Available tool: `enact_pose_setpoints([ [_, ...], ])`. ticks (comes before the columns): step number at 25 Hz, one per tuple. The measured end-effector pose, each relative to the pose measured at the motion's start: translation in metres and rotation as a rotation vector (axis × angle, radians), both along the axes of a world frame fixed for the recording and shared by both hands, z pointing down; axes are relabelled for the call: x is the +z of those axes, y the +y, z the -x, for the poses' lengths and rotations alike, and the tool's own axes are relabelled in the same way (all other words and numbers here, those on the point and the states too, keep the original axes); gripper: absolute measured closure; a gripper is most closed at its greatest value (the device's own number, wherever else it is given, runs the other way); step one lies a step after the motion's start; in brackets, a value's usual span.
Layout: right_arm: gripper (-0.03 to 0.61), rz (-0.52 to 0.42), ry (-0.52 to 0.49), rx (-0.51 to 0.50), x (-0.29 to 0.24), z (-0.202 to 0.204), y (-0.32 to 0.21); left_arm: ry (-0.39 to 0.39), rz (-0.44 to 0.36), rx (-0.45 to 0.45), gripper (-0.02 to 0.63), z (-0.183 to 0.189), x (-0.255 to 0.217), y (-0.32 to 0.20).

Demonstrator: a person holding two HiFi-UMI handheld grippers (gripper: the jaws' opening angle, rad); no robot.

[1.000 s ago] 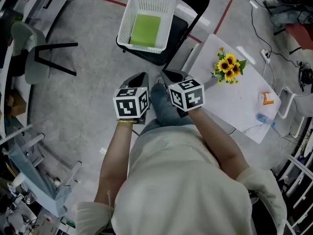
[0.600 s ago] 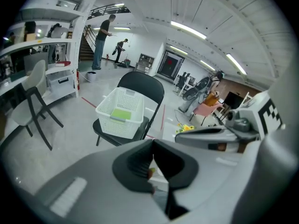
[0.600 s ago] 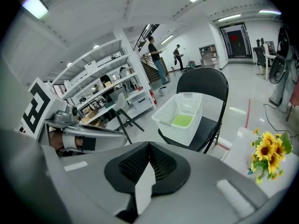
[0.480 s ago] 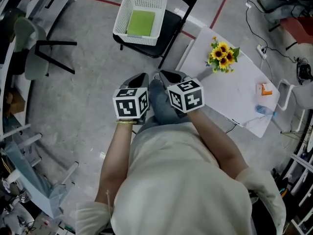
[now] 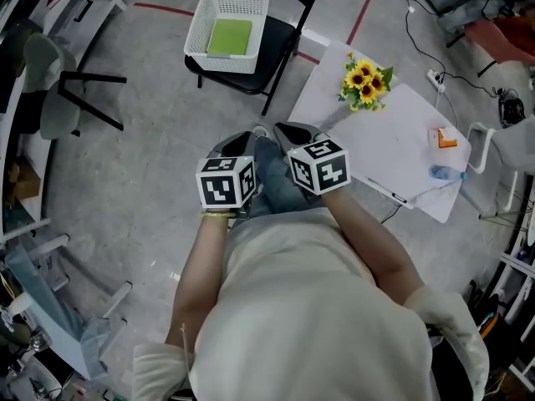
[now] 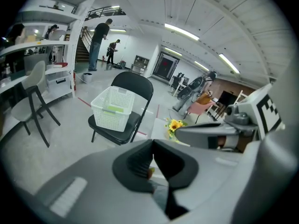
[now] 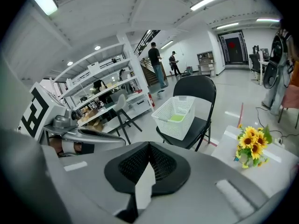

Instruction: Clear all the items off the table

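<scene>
The white table (image 5: 393, 153) bears sunflowers (image 5: 361, 80), an orange box (image 5: 444, 138) and a bottle (image 5: 447, 174).

A grey chair (image 5: 48, 111) stands left of the black folding chair (image 5: 282, 40); red floor tape (image 5: 163, 8) runs between them.

Nothing here reads as words or numbers; the left gripper's cube (image 5: 224, 182) and the right gripper's cube (image 5: 320, 165) show only black-and-white square patterns.
</scene>
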State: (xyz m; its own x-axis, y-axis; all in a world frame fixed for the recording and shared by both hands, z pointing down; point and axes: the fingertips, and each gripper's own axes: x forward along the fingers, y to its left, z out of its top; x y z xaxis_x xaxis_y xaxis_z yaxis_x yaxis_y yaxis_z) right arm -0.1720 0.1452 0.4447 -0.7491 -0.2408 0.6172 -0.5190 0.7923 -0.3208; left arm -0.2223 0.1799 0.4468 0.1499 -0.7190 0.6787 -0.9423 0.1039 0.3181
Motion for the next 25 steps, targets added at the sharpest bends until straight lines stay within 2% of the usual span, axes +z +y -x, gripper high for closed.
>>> enact_pose_setpoints([
  [15, 0.578, 0.02, -0.015, 0.174, -0.015, -0.075, -0.026, -0.033, 0.007, 0.124, 0.604, -0.052, -0.013, -0.015],
  [25, 0.578, 0.016, 0.011, 0.164, -0.008, -0.112, -0.079, -0.031, 0.034, 0.165, 0.604, -0.094, -0.008, -0.077],
])
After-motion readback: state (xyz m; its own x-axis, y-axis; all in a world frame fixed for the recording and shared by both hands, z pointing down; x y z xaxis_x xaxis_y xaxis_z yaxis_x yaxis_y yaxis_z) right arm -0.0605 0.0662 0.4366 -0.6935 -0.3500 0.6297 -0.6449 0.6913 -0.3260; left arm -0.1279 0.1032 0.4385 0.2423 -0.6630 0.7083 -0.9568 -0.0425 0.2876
